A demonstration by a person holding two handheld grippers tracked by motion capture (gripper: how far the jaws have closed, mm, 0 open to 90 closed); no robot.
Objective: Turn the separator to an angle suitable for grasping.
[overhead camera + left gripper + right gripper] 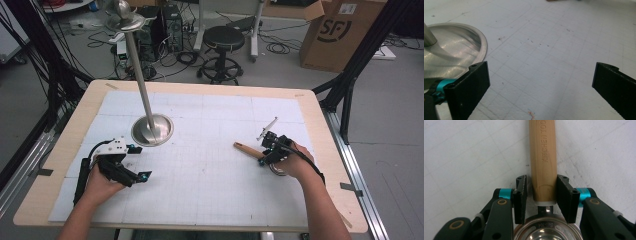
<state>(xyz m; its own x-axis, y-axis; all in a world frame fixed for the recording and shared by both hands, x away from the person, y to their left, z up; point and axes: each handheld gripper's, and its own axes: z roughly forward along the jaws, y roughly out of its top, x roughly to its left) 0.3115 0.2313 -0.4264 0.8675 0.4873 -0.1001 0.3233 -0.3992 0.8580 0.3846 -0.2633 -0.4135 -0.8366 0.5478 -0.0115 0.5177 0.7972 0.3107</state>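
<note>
Jaws of the right tool pinch the wooden handle of a steel strainer near the bench's right edge. Left tool gapes empty beside the stand base.
</note>
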